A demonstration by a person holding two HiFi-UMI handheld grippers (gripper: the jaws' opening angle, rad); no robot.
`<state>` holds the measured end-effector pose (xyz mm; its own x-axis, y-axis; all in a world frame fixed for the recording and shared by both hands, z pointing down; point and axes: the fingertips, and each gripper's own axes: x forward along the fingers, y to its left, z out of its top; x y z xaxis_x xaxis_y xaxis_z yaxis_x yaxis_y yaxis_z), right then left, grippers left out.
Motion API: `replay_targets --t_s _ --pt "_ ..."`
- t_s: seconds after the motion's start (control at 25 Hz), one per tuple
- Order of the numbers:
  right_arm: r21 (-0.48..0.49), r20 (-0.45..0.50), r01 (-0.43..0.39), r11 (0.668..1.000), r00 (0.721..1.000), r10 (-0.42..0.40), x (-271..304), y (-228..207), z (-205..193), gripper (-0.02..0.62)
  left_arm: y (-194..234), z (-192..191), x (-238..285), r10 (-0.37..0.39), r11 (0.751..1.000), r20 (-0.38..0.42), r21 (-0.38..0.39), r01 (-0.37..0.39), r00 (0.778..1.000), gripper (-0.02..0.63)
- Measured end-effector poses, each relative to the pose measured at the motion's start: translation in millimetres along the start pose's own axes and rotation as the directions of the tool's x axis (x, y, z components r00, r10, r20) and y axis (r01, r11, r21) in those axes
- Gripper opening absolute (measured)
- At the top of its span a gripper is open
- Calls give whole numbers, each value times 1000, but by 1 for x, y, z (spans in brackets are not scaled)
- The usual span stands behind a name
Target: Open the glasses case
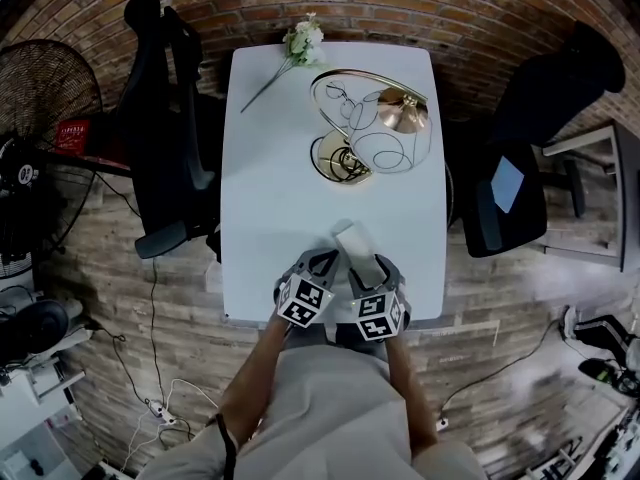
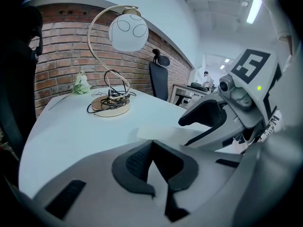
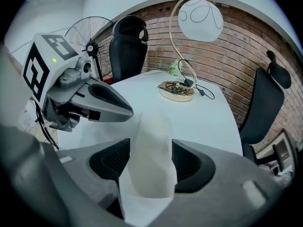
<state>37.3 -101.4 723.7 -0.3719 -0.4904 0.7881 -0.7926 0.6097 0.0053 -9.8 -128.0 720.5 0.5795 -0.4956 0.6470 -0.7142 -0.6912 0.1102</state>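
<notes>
Gripping a thin white edge of the glasses case [image 2: 161, 134], my left tool [image 2: 152, 148] has its pads drawn almost together. The case lies at the near end of the table [image 1: 270, 168], right in front of me. My right tool [image 3: 150, 162] sits just beside the left one, jaws spread wide, with an upright white part of the case filling the gap between them. A lamp [image 1: 375, 128] stands at the far end.

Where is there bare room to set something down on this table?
Bare: the table's left half between flower and left hand-held gripper, and the middle strip between lamp and glasses case. Crowded: far right corner around the lamp; near edge, where the right hand-held gripper also meets the case.
</notes>
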Motion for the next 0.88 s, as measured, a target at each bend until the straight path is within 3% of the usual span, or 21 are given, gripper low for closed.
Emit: replay_targets --t_s 0.44,0.88 --pt "-23 -38 19 1000 999 -20 14 -2 -6 327 -3 -1 4 -12 1000 -5 1 12 1000 2" --pt "-8 -70 14 1000 997 -14 21 -3 -13 331 -2 -1 7 -18 1000 -8 -4 18 1000 2"
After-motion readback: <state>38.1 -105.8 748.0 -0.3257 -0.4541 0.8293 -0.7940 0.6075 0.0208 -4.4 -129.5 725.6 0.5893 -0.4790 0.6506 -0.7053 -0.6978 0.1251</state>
